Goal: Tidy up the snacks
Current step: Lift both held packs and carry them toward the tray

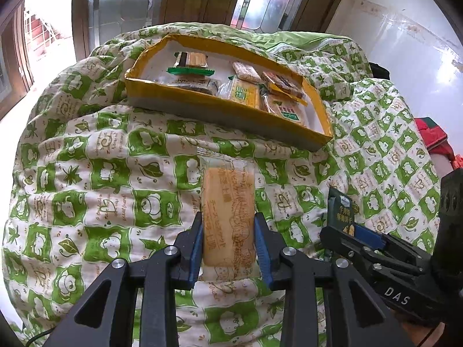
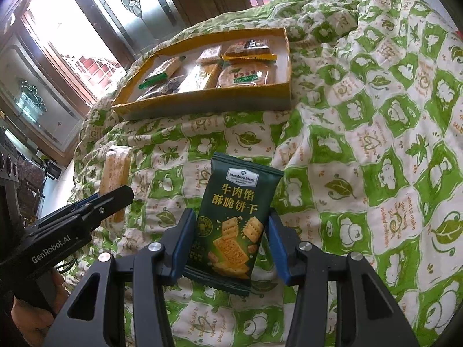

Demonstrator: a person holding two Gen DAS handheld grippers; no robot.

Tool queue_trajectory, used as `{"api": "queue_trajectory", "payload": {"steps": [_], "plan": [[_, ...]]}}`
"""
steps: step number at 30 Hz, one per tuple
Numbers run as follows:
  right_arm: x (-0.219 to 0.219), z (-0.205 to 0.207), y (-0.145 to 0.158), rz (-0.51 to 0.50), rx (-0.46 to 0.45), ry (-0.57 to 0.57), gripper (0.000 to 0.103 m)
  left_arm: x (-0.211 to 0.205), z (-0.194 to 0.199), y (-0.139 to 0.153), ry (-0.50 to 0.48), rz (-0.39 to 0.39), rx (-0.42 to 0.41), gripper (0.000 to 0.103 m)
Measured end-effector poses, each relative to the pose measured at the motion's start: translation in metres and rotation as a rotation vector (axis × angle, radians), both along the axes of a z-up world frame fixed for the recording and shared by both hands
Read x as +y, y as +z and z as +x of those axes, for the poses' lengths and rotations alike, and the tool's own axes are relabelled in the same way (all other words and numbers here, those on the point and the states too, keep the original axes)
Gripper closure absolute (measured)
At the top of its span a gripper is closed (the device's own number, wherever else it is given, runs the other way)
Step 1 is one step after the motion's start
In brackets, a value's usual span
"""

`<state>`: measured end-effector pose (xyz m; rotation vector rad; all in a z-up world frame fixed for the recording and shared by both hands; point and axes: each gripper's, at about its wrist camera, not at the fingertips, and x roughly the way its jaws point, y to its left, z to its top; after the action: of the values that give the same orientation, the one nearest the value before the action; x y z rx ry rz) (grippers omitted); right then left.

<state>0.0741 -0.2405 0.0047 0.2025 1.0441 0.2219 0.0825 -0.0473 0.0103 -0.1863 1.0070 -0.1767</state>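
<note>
In the left wrist view my left gripper (image 1: 228,222) is shut on a clear-wrapped tan biscuit bar (image 1: 228,202), which is held lengthwise above the quilt. In the right wrist view my right gripper (image 2: 231,217) is shut on a dark green cracker packet (image 2: 237,217) that stands upright between the blue pads. Each gripper also shows in the other view: the right gripper (image 1: 344,231) with its green packet (image 1: 340,205), and the left gripper (image 2: 115,202) with the tan bar (image 2: 115,173). Beyond both lies a shallow yellow box (image 1: 225,110) (image 2: 202,101) with several wrapped snacks inside.
A green and white patterned quilt (image 1: 101,173) (image 2: 361,159) covers the rounded surface under everything. Wood-framed glass doors (image 1: 124,0) stand behind the box. A red cloth item (image 1: 431,136) lies at the right edge. A hand (image 2: 37,315) holds the left gripper's handle.
</note>
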Motion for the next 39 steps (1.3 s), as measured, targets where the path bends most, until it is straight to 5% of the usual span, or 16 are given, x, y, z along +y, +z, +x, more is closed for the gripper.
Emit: {"api": "queue_trajectory", "payload": {"steps": [39], "plan": [[0.004, 0.083, 0.071, 0.060, -0.071, 0.016, 0.055, 0.027, 0.071, 0.054, 0.029, -0.005, -0.052, 0.069]]}}
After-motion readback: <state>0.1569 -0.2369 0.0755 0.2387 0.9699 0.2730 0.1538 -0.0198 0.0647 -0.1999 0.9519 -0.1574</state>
